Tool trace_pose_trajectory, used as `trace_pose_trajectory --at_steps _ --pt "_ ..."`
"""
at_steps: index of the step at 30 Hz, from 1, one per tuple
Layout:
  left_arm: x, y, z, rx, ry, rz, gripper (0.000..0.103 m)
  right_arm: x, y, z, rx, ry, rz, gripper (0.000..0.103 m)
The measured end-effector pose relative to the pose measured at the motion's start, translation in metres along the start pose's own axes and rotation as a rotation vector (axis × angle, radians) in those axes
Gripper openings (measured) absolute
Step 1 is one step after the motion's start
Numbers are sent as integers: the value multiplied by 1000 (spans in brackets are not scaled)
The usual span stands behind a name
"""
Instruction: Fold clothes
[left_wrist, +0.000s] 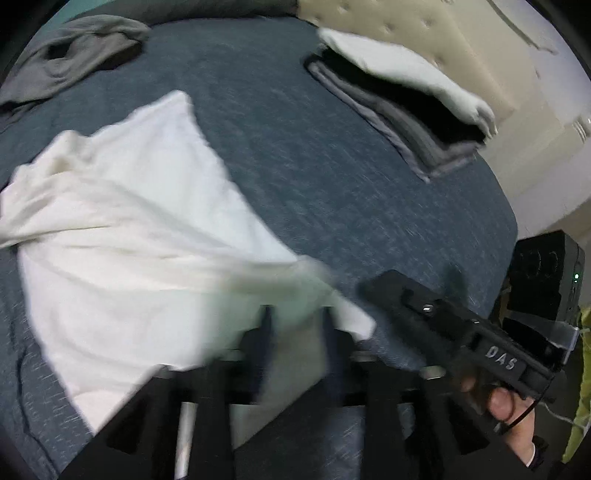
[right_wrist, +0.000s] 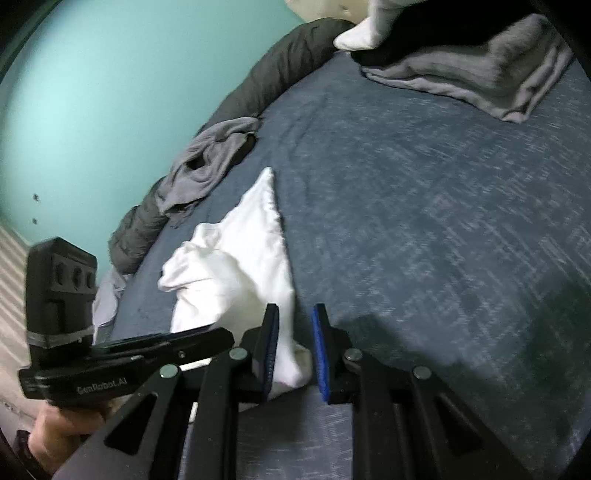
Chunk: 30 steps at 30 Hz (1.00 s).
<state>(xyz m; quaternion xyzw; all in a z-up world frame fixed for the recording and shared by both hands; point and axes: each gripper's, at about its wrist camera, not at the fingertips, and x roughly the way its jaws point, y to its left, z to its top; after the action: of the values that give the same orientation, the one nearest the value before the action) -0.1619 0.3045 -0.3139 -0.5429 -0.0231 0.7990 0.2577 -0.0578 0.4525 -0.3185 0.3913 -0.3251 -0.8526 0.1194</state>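
Observation:
A white garment (left_wrist: 129, 221) lies creased on the blue bed (left_wrist: 332, 184); one corner reaches toward me. My left gripper (left_wrist: 297, 332) is blurred, its fingers apart, with that corner's white cloth showing in the gap. To its right, a hand holds the right gripper (left_wrist: 388, 291). In the right wrist view the white garment (right_wrist: 236, 258) tapers to a corner lying between the blue pads (right_wrist: 319, 354) of my right gripper (right_wrist: 295, 343). The jaws stand apart and do not press the cloth. The left gripper (right_wrist: 221, 339), also held by a hand, sits close at the left.
A crumpled grey garment (left_wrist: 66, 59) (right_wrist: 207, 162) lies at the bed's far edge beside a dark rolled duvet (right_wrist: 288, 55). A folded stack of grey and black clothes (left_wrist: 406, 122) (right_wrist: 480, 74) with a white piece (left_wrist: 399, 70) on top sits near the beige headboard (left_wrist: 424, 22).

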Motion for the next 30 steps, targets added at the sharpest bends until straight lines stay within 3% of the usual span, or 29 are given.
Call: trace_pose_trajectory --at_steps 2,5,9,14,19,21,26,28,30 --pt "-16 13 -10 9 -21 41 46 2 5 0 -12 1 25 43" --pt "-30 33 -26 22 -25 102 46 10 18 2 -56 14 60 43" --pt "-34 55 -56 26 7 156 46 27 32 6 -134 36 25 44" --pt "-29 56 -79 67 34 164 46 52 24 6 -75 107 6 44" --pt "-20 57 -85 71 42 170 45 59 23 3 -84 112 -27 43" --pt "-17 58 -86 73 46 169 42 59 22 3 -91 115 -33 33" --pt "-11 51 -90 125 62 183 12 55 20 2 -92 107 -30 10" --pt "-9 48 -91 147 66 186 2 51 22 5 -90 89 -15 8" --pt "-9 46 -92 165 64 187 2 48 27 6 -101 78 -4 7"
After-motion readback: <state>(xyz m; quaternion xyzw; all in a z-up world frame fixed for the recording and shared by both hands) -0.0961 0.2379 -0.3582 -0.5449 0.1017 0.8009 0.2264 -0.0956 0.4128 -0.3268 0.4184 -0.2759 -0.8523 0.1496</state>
